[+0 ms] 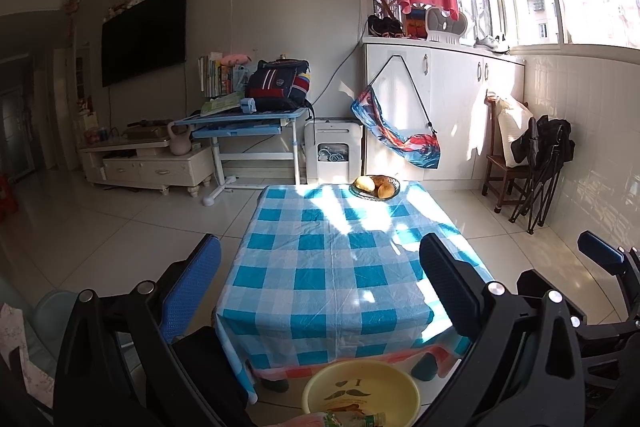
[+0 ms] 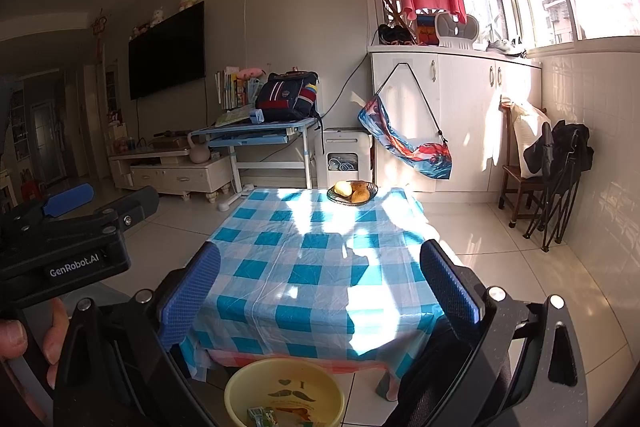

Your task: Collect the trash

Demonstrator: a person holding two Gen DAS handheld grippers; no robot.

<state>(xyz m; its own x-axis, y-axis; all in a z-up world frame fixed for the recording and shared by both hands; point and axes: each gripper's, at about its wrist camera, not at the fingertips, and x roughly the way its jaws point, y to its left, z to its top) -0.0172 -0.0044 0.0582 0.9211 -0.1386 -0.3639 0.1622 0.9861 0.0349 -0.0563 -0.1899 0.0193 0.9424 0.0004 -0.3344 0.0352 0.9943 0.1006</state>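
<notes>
Both tools are held above the near end of a low tabletop [image 1: 332, 267] covered with a blue and white checked cloth. The left tool [image 1: 320, 291] has its two blue-padded fingers wide apart, and nothing is between them. The right tool [image 2: 320, 291] is also spread wide and holds nothing. In the right wrist view, a hand [image 2: 24, 343] grips the handle of the left tool at the left edge.

On the floor just in front of the tabletop stands a yellow basin [image 2: 284, 393] with a moustache drawing on its bottom. Inside it lie some pieces of trash [image 2: 264, 415], small wrappers with green and orange colours; I cannot tell exactly what they are. The cloth itself carries no loose trash that I can see.

At the far end of the tabletop, in strong sunlight, there is a dark basket [image 1: 375, 188] with bread rolls in it. Behind it stands a white cabinet [image 1: 440, 107] with a colourful bag hanging on it.
</notes>
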